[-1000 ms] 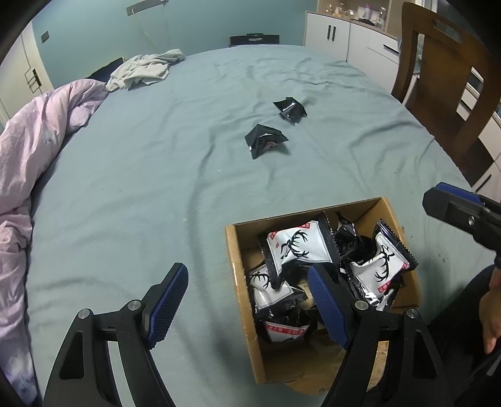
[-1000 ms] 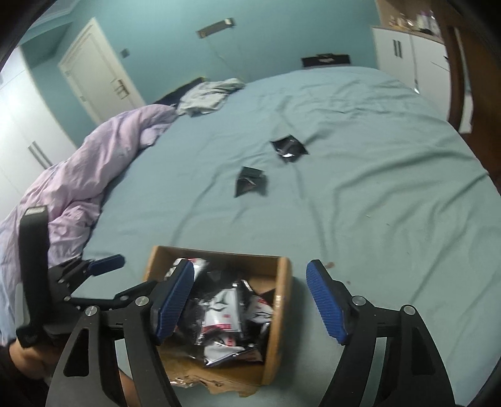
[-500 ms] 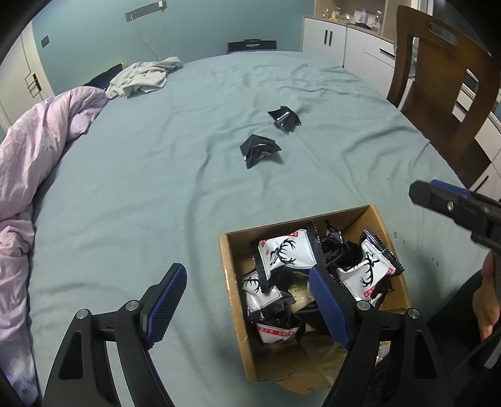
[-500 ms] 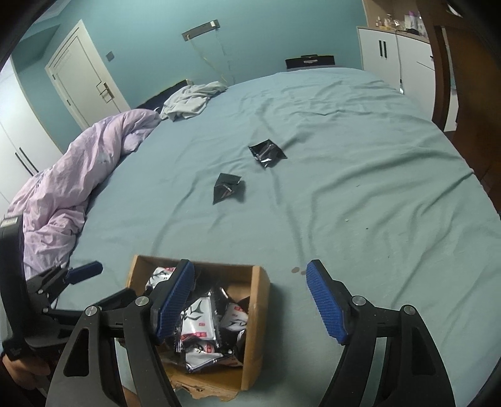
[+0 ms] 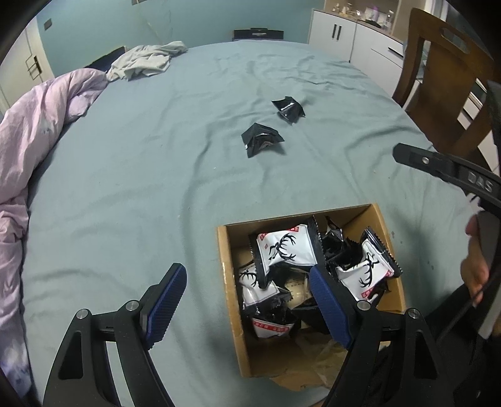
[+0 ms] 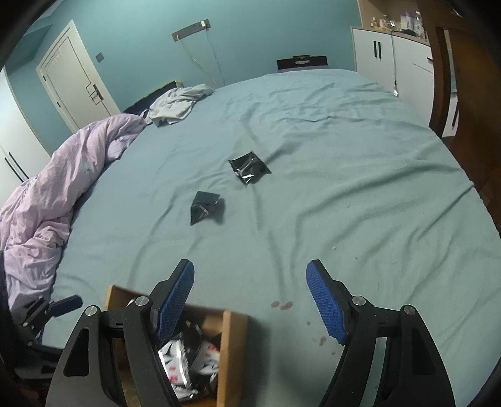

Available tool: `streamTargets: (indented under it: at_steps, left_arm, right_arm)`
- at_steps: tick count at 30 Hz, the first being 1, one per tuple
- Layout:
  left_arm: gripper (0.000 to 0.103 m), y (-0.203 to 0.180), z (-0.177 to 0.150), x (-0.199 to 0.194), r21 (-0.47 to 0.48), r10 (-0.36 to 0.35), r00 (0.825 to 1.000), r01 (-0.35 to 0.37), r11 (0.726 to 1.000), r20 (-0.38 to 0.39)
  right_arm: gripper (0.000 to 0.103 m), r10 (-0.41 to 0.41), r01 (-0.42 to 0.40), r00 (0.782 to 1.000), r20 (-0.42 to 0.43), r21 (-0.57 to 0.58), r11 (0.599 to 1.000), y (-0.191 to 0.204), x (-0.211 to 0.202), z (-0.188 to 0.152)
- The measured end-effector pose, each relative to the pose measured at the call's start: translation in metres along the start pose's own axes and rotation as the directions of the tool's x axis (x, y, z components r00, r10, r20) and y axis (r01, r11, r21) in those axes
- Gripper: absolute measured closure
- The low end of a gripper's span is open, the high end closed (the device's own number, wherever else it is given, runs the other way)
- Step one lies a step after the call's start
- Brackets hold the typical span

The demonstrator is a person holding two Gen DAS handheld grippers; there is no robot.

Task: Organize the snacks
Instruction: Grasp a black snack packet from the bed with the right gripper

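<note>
A cardboard box (image 5: 233, 300) full of snack packets (image 5: 286, 249) sits on a blue-green bedsheet (image 5: 150, 175). Beyond the box lie two black packets (image 5: 261, 139), well apart from it. The left gripper (image 5: 247, 300) and right gripper (image 6: 250, 300) hang over the box's edges, jaws wide, holding nothing.

Teal walls (image 6: 131, 28), white door (image 6: 73, 81), white cabinets (image 6: 394, 59), wooden chair (image 5: 444, 78), dim light.

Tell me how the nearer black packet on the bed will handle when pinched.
The nearer black packet looks crumpled and puffed, so probably light and floppy. Its glossy film may slip. On the soft sheet it likely sinks rather than slides.
</note>
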State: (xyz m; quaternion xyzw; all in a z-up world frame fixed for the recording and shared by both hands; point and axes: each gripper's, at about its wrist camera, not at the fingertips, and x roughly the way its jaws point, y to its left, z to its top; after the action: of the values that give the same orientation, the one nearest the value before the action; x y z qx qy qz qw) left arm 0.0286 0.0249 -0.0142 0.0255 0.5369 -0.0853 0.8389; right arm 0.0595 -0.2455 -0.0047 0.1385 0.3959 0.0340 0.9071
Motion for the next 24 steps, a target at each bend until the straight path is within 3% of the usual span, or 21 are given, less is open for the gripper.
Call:
streamTargets:
  at_steps: [8,13,17,24]
  left_arm:
    - [0.021,-0.007,0.004,-0.004,0.041,0.008,1.0,-0.009,0.999,0.006]
    - [0.019,-0.01,0.007,-0.002,0.064,0.018,1.0,-0.018,0.998,0.0]
    - [0.019,-0.012,0.012,0.003,0.095,0.049,0.999,-0.049,0.994,-0.007]
    - [0.018,-0.006,0.024,0.013,0.072,0.015,0.999,-0.013,0.997,-0.031]
  right_arm:
    - [0.029,-0.011,0.011,1.0,-0.01,0.046,0.999,-0.018,0.041,0.041]
    - [0.029,-0.059,0.06,0.998,-0.03,0.037,0.998,-0.023,0.079,0.065]
    - [0.029,-0.057,0.06,0.997,-0.059,0.042,0.997,-0.029,0.109,0.079]
    - [0.029,-0.017,0.02,0.998,-0.065,0.033,0.999,-0.034,0.168,0.103]
